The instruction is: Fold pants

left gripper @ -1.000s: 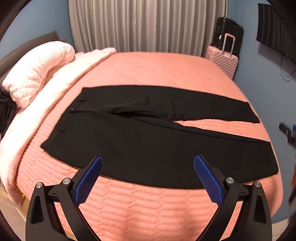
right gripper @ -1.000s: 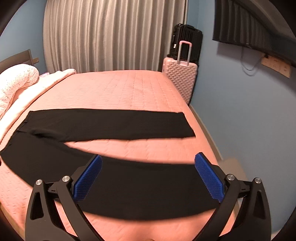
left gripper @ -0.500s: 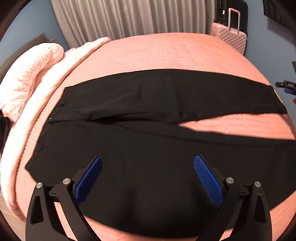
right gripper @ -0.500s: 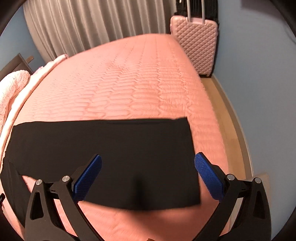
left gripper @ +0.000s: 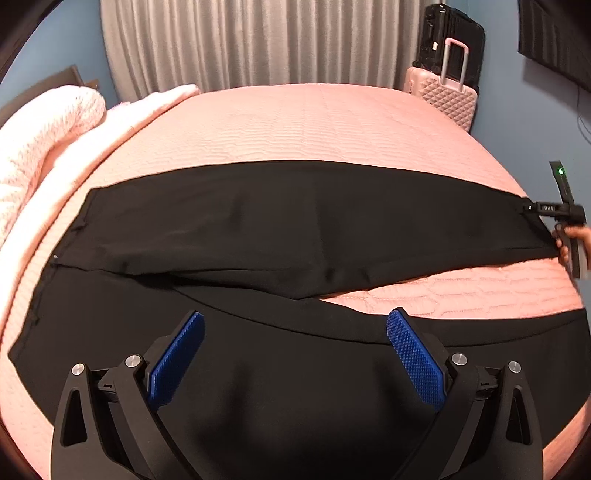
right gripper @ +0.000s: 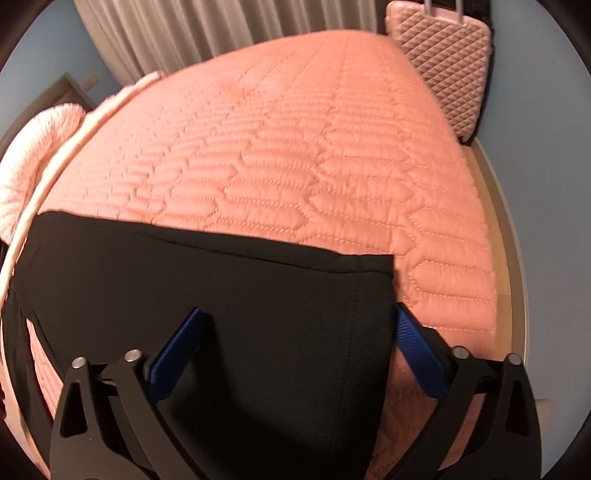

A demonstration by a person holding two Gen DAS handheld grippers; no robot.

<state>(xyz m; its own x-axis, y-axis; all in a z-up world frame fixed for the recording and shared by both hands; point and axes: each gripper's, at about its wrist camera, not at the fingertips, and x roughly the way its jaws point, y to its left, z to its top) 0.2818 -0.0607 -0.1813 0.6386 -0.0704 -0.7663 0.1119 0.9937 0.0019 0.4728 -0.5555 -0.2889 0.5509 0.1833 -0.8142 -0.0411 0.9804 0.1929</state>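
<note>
Bed [left gripper: 295, 122] covered in a salmon-pink quilted spread. Pale pink blanket [left gripper: 40, 125] bunched at its left end. Grey pleated curtains [left gripper: 251, 40] behind. Walls blue [right gripper: 546, 122]. Pink hard-shell suitcase [left gripper: 448, 101] in far right corner, black suitcase [left gripper: 452, 35] behind it. Light wood floor [right gripper: 506, 229].

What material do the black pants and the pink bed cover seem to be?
Black pants: probably a thin, smooth woven cloth; matte, lies flat with soft creases. Pink bed cover: quilted, padded fabric with slight sheen; stitched hexagon pattern puffs up. Exact fibres cannot be told.
</note>
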